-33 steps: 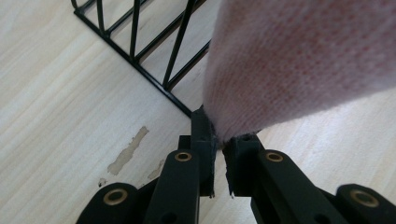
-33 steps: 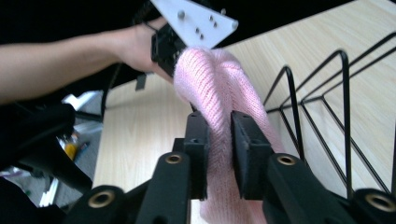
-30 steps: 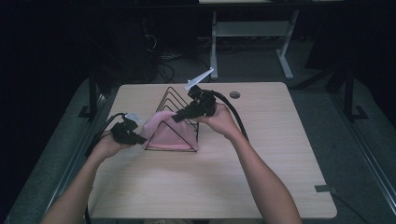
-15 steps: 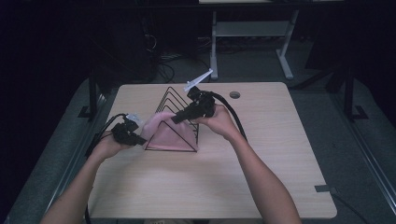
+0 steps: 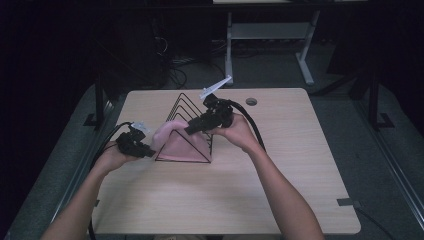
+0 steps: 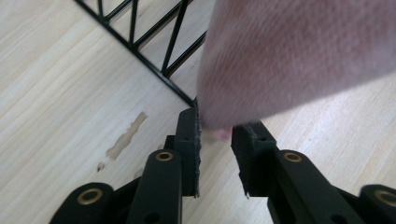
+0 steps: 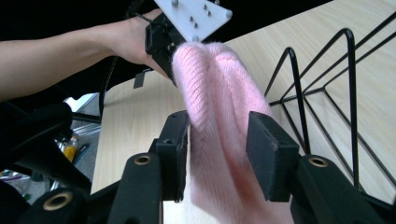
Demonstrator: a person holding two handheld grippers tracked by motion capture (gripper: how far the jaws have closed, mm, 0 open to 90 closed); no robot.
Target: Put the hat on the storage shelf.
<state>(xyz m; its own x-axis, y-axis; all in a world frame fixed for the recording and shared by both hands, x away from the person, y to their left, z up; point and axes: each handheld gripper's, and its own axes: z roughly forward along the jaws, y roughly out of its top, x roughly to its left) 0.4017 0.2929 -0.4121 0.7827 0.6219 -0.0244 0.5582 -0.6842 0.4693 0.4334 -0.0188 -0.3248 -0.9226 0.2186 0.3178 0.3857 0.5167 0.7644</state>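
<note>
A pink knitted cloth (image 5: 181,141) hangs over the front of a black wire rack (image 5: 188,122) standing on the wooden counter (image 5: 280,165). The left tool (image 6: 215,135) sits at the cloth's left edge, its jaws spread with the cloth's corner just between their tips, not pinched. The right tool (image 7: 217,149) reaches in from above the rack; its jaws are spread around the cloth's raised fold, the left jaw touching it.

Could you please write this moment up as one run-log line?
left gripper: open, jaws at pink knit cloth edge | right gripper: open, straddling the cloth | cloth draped on black wire rack | wooden table
</note>
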